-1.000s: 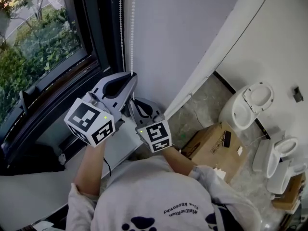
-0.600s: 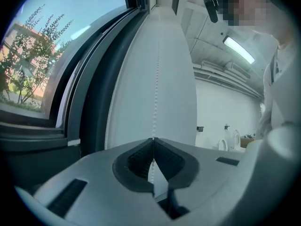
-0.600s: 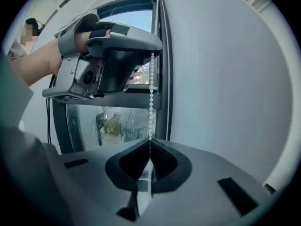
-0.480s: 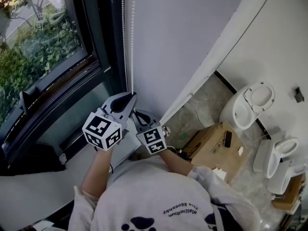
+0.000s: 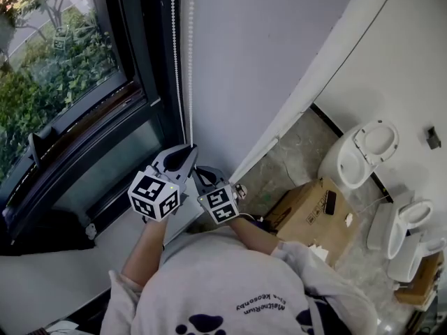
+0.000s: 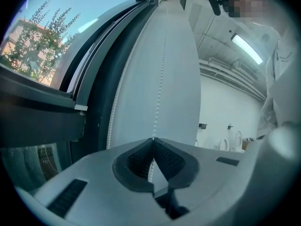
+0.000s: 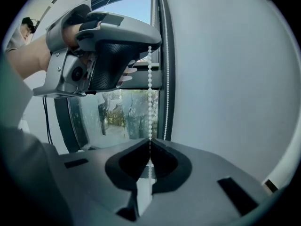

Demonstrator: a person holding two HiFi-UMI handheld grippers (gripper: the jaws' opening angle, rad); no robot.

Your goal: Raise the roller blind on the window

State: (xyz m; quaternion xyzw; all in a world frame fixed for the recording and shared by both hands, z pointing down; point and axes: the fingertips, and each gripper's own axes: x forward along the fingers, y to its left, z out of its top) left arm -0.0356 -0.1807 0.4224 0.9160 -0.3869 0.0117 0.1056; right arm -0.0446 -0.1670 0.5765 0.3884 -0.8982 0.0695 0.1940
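A person in a grey top [image 5: 223,299] stands at a dark-framed window [image 5: 63,68] with trees outside, where it meets a white wall [image 5: 265,54], and grips the blind's bead chain [image 5: 190,61] with both grippers.

The chain hangs in two strands down the frame's right edge, against the wall. The blind itself cannot be made out.

On the stone floor [image 5: 293,152] to the right sits a cardboard box [image 5: 307,218]. Its flaps are shut, so its contents are hidden. A small dark object [image 5: 329,201] and a white scrap [image 5: 348,218] lie on top. Beyond the box, a white toilet bowl [image 5: 360,152] stands against the far wall, and a second white fixture [image 5: 408,222] is near it.

The left gripper [image 5: 190,147] is the upper one, its jaws pinched together on one strand [image 6: 157,107], which runs up from its tips [image 6: 153,139]. The right gripper [image 5: 198,171] sits just below and has its jaws closed on the same strand [image 7: 150,93]. From its own view the beads run straight up from the right gripper's tips [image 7: 150,140] into the left gripper above. The other strand [image 7: 165,79] hangs free beside the frame.
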